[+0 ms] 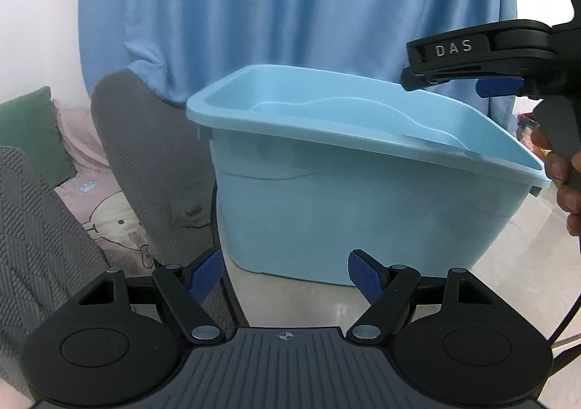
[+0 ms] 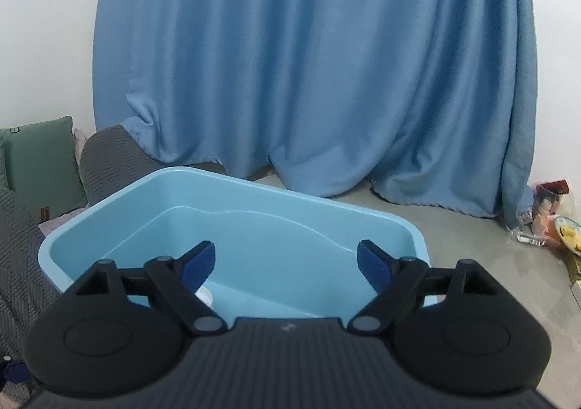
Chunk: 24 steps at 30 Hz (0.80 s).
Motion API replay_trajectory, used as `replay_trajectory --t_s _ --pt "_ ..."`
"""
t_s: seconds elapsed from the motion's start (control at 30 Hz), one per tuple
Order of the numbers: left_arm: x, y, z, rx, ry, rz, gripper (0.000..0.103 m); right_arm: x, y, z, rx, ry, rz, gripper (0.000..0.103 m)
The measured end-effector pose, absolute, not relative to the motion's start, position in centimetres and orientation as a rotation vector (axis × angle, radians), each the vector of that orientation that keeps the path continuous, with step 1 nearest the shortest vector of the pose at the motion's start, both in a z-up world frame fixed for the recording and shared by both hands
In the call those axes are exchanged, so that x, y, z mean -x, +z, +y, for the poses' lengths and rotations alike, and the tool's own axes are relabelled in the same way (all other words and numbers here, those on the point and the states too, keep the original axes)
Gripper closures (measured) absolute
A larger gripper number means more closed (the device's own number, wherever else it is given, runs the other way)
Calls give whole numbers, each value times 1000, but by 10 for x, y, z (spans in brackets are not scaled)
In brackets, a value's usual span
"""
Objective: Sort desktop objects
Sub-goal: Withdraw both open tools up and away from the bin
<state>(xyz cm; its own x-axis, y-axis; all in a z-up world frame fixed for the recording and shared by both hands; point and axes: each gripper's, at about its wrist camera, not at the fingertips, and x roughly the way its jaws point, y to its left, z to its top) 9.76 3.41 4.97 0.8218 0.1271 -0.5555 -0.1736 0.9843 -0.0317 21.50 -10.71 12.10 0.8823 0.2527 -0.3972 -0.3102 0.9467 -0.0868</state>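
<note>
A blue curtain [image 2: 308,64] fills the back of both views, hanging in folds down to a grey floor [image 2: 472,245] against a white wall [image 2: 54,45]. To the left stands a grey sofa [image 1: 32,227] with a green cushion [image 2: 40,162] and a pink printed cloth [image 1: 105,205] lying between its textured parts.

The light blue bin [image 1: 363,209] is the main thing here. It stands on the pale counter [image 1: 508,282], just ahead of the left tongs, with its open top tilted into sight from the right wrist view, where its rim [image 2: 254,187] runs across the middle and its hollow sits under the right tongs. A small white thing [image 2: 205,294] shows low inside the bin, mostly hidden behind the right tongs' left finger; what it is I cannot tell.

The left tongs [image 1: 287,276] stand moderately wide and empty, their blue pads [image 1: 363,276] apart, pointing at the bin's near wall without touching it.

The right tongs [image 2: 287,265] stand wide over the bin's opening with nothing between their pads [image 2: 374,269]. From the left wrist view the same right tongs [image 1: 461,64] appear at the upper right, above the bin's far right corner, with the person's fingers [image 1: 559,173] wrapped around the handle below.

At the far right edge, on the floor by the curtain's hem, lies a small heap of packets [image 2: 552,223], too small to make out.
</note>
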Motion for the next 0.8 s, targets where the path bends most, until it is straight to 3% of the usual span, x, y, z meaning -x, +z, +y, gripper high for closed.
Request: replay_trajectory --t_s 0.8 --pt "-60 58 25 45 159 592 25 -161 121 -162 86 183 392 17"
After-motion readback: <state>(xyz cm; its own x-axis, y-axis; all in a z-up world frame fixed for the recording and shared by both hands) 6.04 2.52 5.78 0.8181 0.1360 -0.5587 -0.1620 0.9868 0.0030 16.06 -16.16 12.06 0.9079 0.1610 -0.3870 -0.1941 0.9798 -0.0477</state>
